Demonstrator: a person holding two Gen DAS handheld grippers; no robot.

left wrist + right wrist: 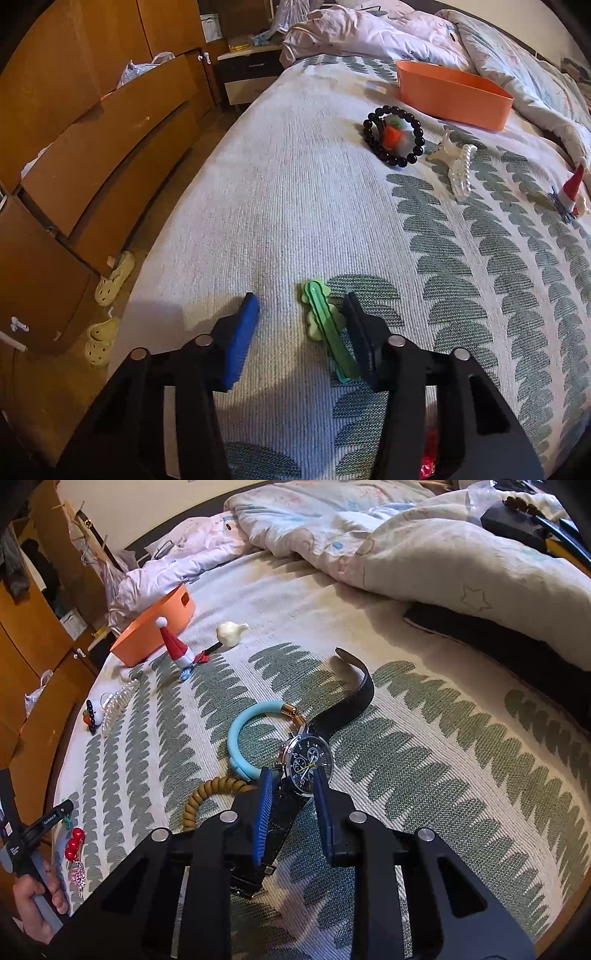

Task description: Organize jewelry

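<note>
We hold the left tool (301, 308) released over the green cactus hair clip (325, 325), which lies flat on the bed near its left edge, just beside the right-hand pad; it looks light, stiff and smooth, so we would pinch it across its long bar; the right tool (293, 781) hangs unclenched astride the wristwatch (308, 762) mid-bed; its case looks heavy and slippery, its strap limp, so the case is the better hold; the orange bin (147, 638) waits well apart.

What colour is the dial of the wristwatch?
Dark blue-black, with a yellow hand, on the black-strapped wristwatch; right wrist view shows it best.
</note>
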